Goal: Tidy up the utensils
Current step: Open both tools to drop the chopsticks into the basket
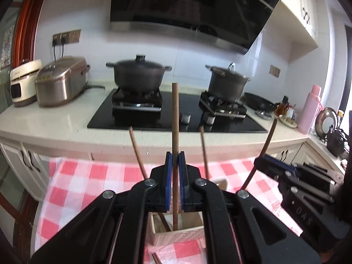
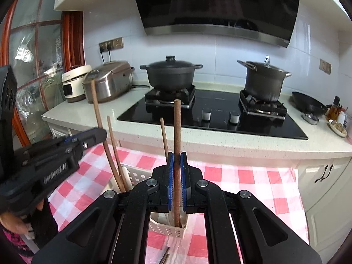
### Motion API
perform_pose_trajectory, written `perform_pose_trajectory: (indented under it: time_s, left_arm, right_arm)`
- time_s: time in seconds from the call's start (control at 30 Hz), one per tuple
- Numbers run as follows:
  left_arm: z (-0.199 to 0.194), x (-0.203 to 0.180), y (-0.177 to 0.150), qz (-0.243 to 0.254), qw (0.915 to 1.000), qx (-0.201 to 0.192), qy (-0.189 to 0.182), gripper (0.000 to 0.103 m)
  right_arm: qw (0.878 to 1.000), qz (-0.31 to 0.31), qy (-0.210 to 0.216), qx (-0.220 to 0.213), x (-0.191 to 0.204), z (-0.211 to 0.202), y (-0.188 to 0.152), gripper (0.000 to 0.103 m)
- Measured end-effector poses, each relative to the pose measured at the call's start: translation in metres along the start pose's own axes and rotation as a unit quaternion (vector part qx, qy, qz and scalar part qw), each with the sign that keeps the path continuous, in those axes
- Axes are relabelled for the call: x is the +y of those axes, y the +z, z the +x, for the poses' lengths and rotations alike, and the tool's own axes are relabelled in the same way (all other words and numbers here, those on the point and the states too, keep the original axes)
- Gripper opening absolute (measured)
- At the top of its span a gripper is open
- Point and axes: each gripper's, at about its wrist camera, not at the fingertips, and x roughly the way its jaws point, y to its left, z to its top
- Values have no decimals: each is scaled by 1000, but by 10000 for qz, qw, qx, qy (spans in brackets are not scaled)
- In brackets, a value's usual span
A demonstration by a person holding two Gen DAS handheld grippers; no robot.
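Note:
My left gripper [image 1: 175, 154] is shut on an upright brown wooden stick utensil [image 1: 175, 118] whose lower end stands in a white slotted holder [image 1: 176, 234] on the pink checked tablecloth. My right gripper [image 2: 176, 154] is shut on another upright wooden stick utensil [image 2: 177, 127] standing in the white holder [image 2: 169, 228]. Each gripper shows in the other's view: the right gripper [image 1: 261, 160] at the right edge, the left gripper [image 2: 101, 135] at the left edge. Other wooden sticks [image 1: 137, 151] lean in the holder. Loose chopstick tips [image 1: 156, 258] lie on the cloth below.
Behind the table runs a white counter [image 1: 66, 118] with a black gas hob [image 2: 215, 118], two dark pots [image 2: 171, 72], rice cookers [image 1: 59, 81], a wok [image 2: 308, 104], a pink flask [image 1: 310, 110] and condiments. A range hood [image 2: 220, 4] hangs above.

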Motion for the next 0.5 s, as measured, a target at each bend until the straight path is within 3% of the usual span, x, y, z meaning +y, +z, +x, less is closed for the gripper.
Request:
perform_pose_trajectory:
  time_s: [0.17,0.27,0.37,0.5]
  left_arm:
    - [14,10,-11,-83,9997,148,180,9]
    - [10,16,-11,-70,9995,36,308,27]
    - [1,18,-10,-34,9992,-82,401,34]
    - [-14,23,-14,-53,9983,-246,527,54]
  right_arm:
    - [9998,148,85,55,-4,18,-2,6]
    - [9997,220,19,66,-9,25,-2,11]
    - [9994,332,-17,91,-15,27,-3,13]
    - [9991,426,-15,81,-20,20,-8,17]
